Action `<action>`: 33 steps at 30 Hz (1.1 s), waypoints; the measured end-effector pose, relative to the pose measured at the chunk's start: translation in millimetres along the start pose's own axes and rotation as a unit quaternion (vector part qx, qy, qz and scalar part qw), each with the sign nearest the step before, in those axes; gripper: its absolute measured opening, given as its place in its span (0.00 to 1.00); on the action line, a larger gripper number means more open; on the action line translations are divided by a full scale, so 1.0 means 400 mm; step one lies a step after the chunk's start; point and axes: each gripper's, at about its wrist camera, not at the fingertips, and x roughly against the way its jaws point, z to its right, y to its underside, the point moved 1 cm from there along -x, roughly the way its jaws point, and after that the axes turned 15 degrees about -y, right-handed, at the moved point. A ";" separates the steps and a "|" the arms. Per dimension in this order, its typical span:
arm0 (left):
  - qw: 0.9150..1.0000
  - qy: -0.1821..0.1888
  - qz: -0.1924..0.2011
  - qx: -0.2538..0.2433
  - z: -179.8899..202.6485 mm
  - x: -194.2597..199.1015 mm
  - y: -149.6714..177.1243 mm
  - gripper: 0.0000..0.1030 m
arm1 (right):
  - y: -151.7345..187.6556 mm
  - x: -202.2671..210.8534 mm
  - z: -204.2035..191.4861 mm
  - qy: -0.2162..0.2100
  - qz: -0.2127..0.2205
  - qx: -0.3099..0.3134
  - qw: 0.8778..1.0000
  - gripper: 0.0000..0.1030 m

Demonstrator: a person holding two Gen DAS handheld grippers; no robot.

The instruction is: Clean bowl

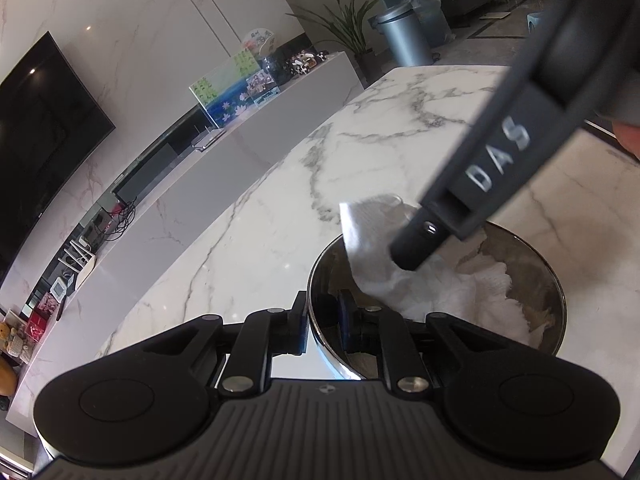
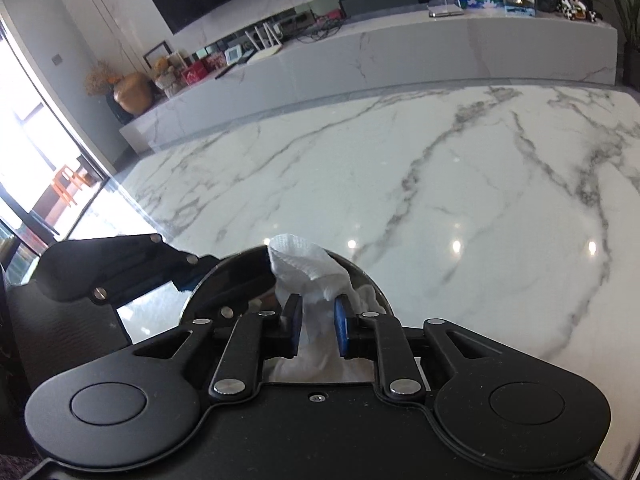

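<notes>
A steel bowl (image 1: pixel 532 276) stands on the white marble table (image 1: pixel 260 240), with a crumpled white paper towel (image 1: pixel 452 292) inside it. My left gripper (image 1: pixel 325 318) is shut on the bowl's near rim, one finger outside and one inside. In the right wrist view, my right gripper (image 2: pixel 317 322) hovers over the bowl (image 2: pixel 232 280), its blue pads parted, and the paper towel (image 2: pixel 304 264) stands loosely between them. The left gripper (image 2: pixel 190 276) shows at the bowl's left edge. From the upper right of the left wrist view, the right gripper's dark finger (image 1: pixel 414 242) reaches down onto the towel.
The marble table (image 2: pixel 440 180) stretches far beyond the bowl. Past its edge runs a long low white console (image 2: pixel 400 56) with boxes, a vase and pictures. A grey bin (image 1: pixel 404 32) and a plant (image 1: pixel 348 28) stand on the floor farther off. A fingertip (image 1: pixel 628 138) shows at the right edge.
</notes>
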 end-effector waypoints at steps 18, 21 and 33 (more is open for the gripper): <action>1.000 -0.005 0.023 -0.003 0.011 0.005 -0.007 0.11 | 0.013 -0.086 0.024 0.026 -0.022 -0.003 0.999 0.15; 1.000 -0.004 0.015 -0.004 0.009 -0.002 -0.004 0.12 | 0.017 -0.095 0.028 0.017 -0.032 -0.007 0.999 0.15; 1.000 0.012 -0.014 0.016 -0.015 -0.018 0.003 0.16 | 0.027 -0.101 0.037 -0.004 -0.069 -0.019 0.997 0.13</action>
